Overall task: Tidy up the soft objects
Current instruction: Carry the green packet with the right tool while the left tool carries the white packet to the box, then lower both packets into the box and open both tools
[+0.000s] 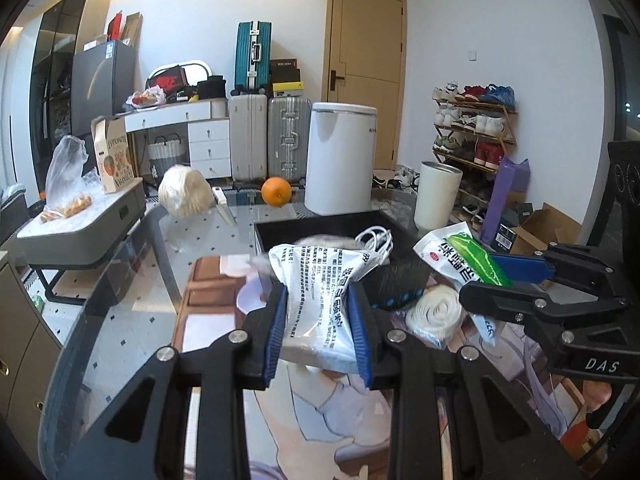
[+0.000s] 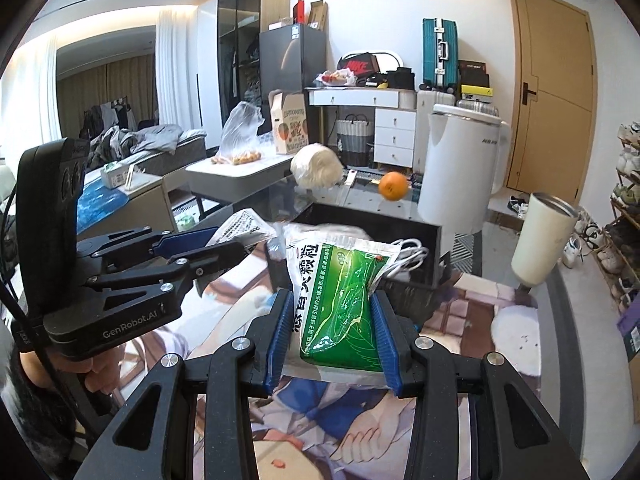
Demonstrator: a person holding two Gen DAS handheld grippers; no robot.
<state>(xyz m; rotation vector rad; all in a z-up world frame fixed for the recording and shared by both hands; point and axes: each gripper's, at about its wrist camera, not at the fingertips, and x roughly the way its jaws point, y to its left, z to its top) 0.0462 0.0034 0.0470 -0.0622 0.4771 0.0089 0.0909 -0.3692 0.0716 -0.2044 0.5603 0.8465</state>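
Clamping down on a white printed sachet (image 1: 324,304), the left gripper (image 1: 318,312) is pinching it between its blue pads (image 1: 274,332), the packet bulging out above and below the fingers and hanging just short of the black tray (image 1: 280,232). Over on the other side, the right gripper (image 2: 334,320) is squeezing a green-and-white sachet (image 2: 344,304) in the same fashion, holding it up above the printed mat (image 2: 360,432) with its top edge leaning toward the tray (image 2: 400,222).

Both packets are sitting side by side in the air, near each other, in front of the tray; from the left wrist view the green one (image 1: 464,256) is showing just to the right, with the right gripper (image 1: 516,276) behind it.

Lying inside the tray is a coiled white cable (image 1: 376,240). A rolled white cloth (image 1: 436,312) is resting on the mat just right of the left gripper. Farther back on the glass table (image 1: 120,320) an orange (image 1: 276,191), a ball of pale yarn (image 1: 185,193), a white kettle (image 1: 340,160) and a cream tumbler (image 1: 438,196) are standing well apart from the action.
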